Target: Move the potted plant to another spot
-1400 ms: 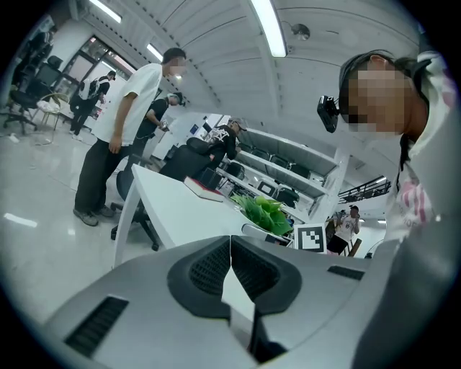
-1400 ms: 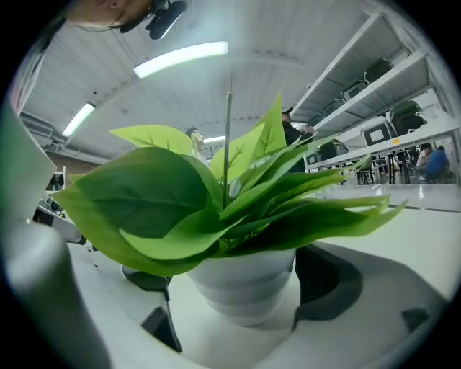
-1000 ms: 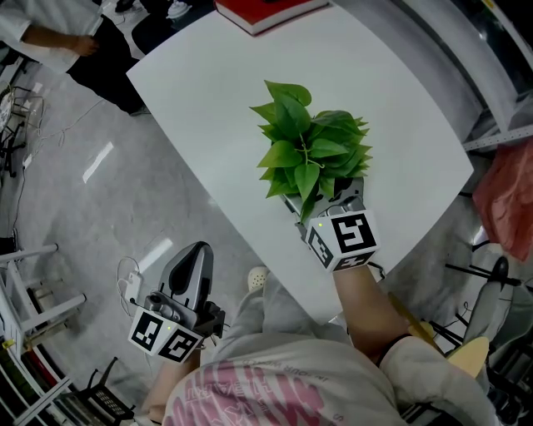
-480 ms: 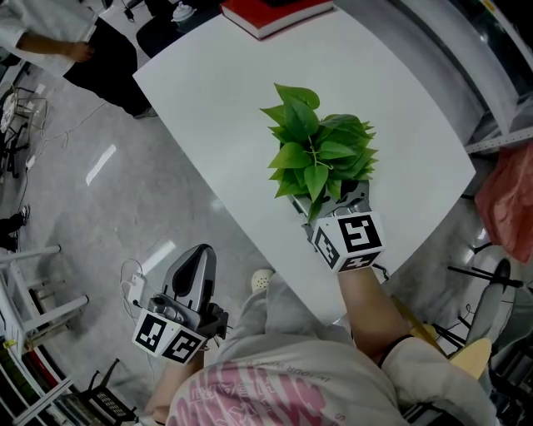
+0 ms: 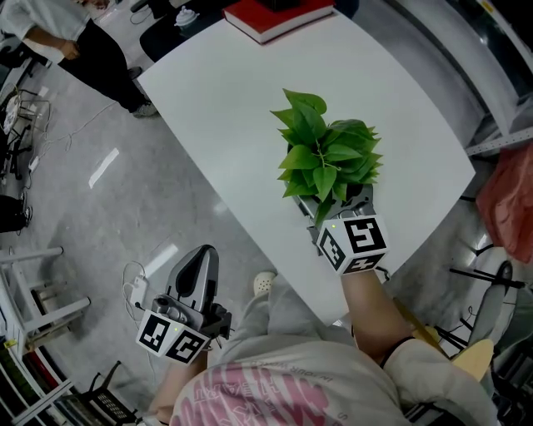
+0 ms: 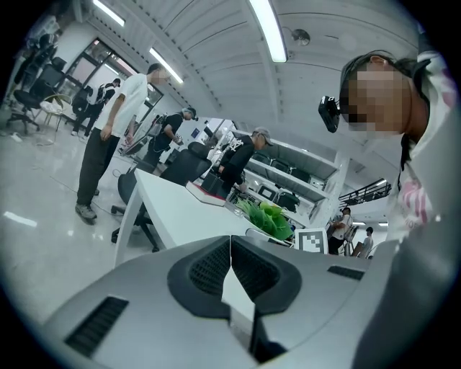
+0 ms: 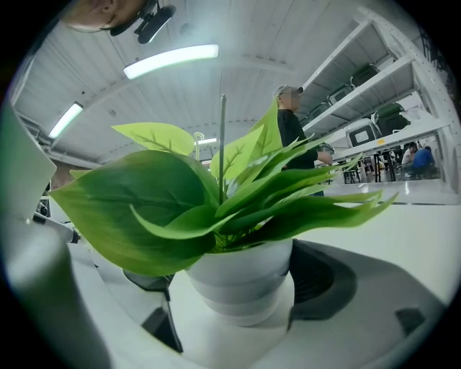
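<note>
Potted plant (image 5: 327,158) barely shifted, right gripper (image 7: 232,285) jaws apart around pot, left gripper (image 6: 230,259) jaws closed

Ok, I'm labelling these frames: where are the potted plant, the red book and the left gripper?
potted plant (image 5: 329,158): head view, middle of its leaves.
red book (image 5: 275,17): head view, its cover.
left gripper (image 5: 202,252): head view, tip of its closed jaws.

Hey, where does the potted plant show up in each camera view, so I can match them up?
Head view: the potted plant is right of centre, near the table edge closest to the person.
Left gripper view: small, just right of centre.
Right gripper view: it fills the middle, its white pot low centre.
Shared landmark: the white table under it, in all three views.
</note>
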